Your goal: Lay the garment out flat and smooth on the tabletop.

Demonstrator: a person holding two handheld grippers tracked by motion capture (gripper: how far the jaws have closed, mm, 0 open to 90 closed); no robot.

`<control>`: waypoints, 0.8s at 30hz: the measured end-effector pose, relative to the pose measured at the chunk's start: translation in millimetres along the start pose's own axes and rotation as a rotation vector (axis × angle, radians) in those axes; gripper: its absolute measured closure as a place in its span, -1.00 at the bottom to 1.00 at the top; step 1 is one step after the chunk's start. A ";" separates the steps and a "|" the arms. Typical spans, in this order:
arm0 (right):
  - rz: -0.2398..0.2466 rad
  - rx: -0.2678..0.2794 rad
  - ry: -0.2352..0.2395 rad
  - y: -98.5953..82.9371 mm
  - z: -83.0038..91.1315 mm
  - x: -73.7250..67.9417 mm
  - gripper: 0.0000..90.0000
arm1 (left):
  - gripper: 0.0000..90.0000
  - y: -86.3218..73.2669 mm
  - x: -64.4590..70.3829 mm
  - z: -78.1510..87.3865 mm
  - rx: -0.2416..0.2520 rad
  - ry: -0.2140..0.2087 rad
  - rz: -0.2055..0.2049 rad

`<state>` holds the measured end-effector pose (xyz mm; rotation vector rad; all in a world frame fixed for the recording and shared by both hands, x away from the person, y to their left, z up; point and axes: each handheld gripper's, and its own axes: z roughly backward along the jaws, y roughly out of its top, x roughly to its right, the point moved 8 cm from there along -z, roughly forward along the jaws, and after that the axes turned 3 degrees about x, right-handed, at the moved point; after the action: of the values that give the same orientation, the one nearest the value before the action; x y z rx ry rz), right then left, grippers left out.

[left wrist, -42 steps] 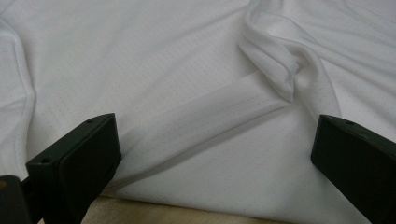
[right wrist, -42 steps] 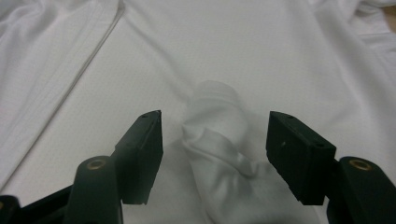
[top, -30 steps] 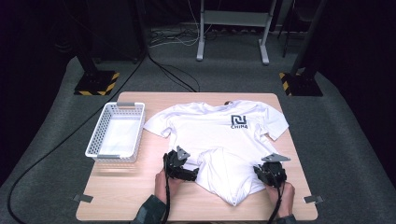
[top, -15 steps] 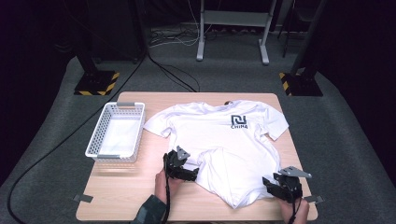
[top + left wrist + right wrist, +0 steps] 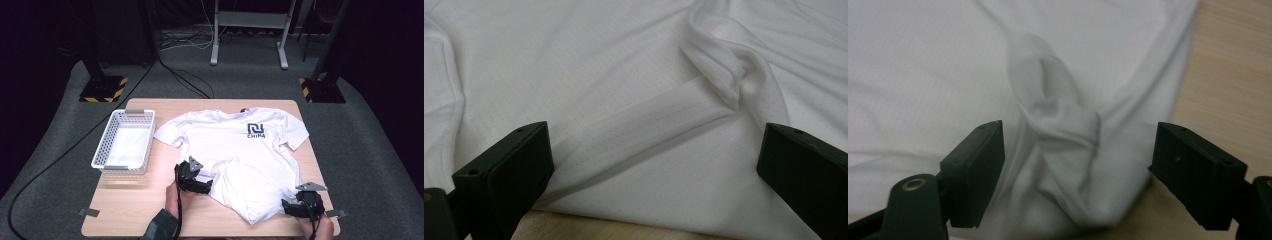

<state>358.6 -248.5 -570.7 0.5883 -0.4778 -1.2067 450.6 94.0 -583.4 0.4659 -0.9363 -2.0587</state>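
Both tongs stood spread over the white T-shirt (image 5: pixel 235 150): the left gripper (image 5: pixel 196 181) at its near-left hem, the right gripper (image 5: pixel 296 207) at its near corner. The left gripper view alone showed a raised fold (image 5: pixel 724 75) ahead between its jaws.

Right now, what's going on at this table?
A person with a gripper in each hand is working on a white T-shirt spread on the table. The left gripper and right gripper are both open, jaws either side of bunched folds at the hem, gripping nothing yet. A white basket sits to the left.
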 end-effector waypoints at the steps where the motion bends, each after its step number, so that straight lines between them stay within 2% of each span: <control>1: -0.009 -0.008 0.001 -4.1 5.4 3.6 -0.57 | -0.97 0.0 0.0 0.0 0.000 0.001 0.000; 4: -0.027 -0.020 0.000 -10.4 16.7 14.0 -0.64 | -0.97 0.1 0.0 0.0 0.000 0.001 -0.001; 7: -0.040 0.020 -0.001 -4.1 19.7 19.9 -0.70 | -0.97 0.0 0.0 0.0 0.000 0.001 0.000; 10: -0.042 0.059 0.007 6.7 12.7 19.5 -0.76 | -0.97 0.2 -0.1 -0.2 0.000 0.000 -0.002; 15: -0.019 0.094 0.015 25.5 -5.2 7.9 -0.79 | -0.98 0.3 -0.2 -0.4 0.002 -0.001 -0.002; 18: 0.005 0.051 0.023 22.5 -13.6 1.0 -0.78 | -0.98 0.4 -0.3 -0.5 0.002 -0.002 -0.003; 21: 0.014 0.000 0.033 10.9 -14.0 -1.5 -0.77 | -0.98 0.4 -0.4 -0.5 0.001 -0.002 -0.003; 24: 0.010 -0.052 0.042 -5.8 -0.8 2.3 -0.76 | -0.98 0.4 -0.4 -0.5 0.001 -0.002 -0.002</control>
<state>355.5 -252.0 -574.9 0.5647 -0.4120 -1.1913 451.3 93.9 -583.5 0.4657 -0.9388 -2.0610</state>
